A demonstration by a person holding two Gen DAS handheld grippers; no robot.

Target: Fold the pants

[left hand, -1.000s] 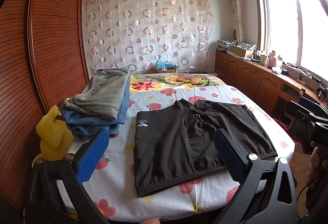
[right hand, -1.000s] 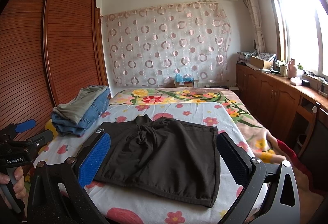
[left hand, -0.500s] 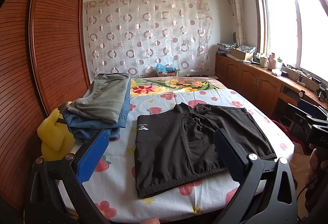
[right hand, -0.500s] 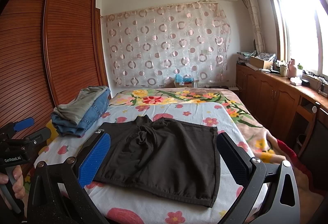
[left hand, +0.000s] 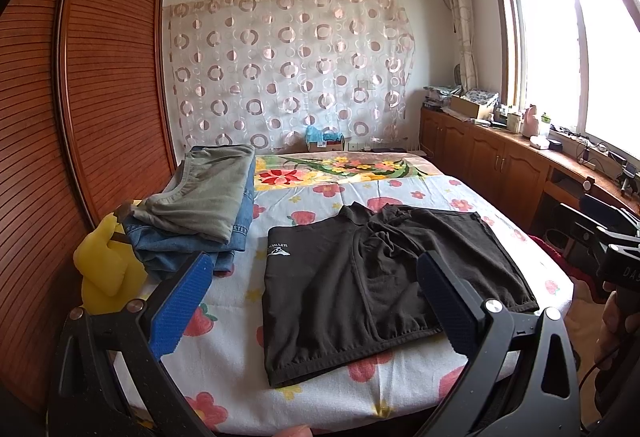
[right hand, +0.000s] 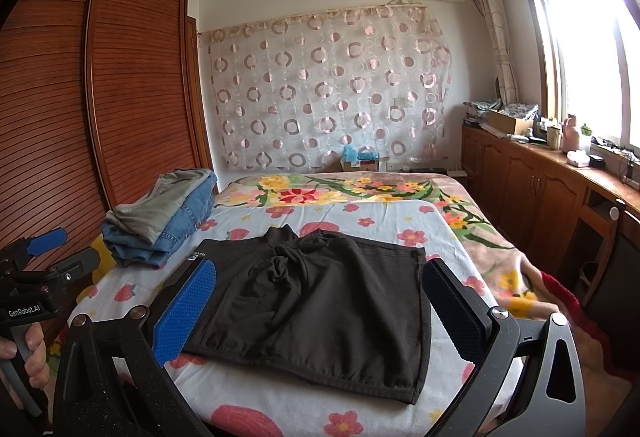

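Black shorts [left hand: 372,277] [right hand: 320,301] lie spread flat on the flowered bed sheet [left hand: 224,325] [right hand: 376,221], legs toward the near edge and the waistband bunched at the far side. My left gripper [left hand: 314,289] hangs open above the near-left part of the bed, short of the shorts and holding nothing. My right gripper [right hand: 320,297] is open too, held back from the near edge with the shorts seen between its blue pads [right hand: 186,309]. Neither touches the cloth. A hand holds the left gripper's handle [right hand: 28,309] at the left edge of the right wrist view.
A stack of folded jeans and grey trousers [left hand: 200,209] [right hand: 160,221] sits on the bed's left side by a yellow plush toy [left hand: 106,273]. A wooden wardrobe [left hand: 80,117] runs along the left; low cabinets [left hand: 500,161] and a window stand at the right.
The left gripper has tilted upward a little, so the bed and shorts sit lower in its view. The right gripper has barely moved. The shorts lie as before.
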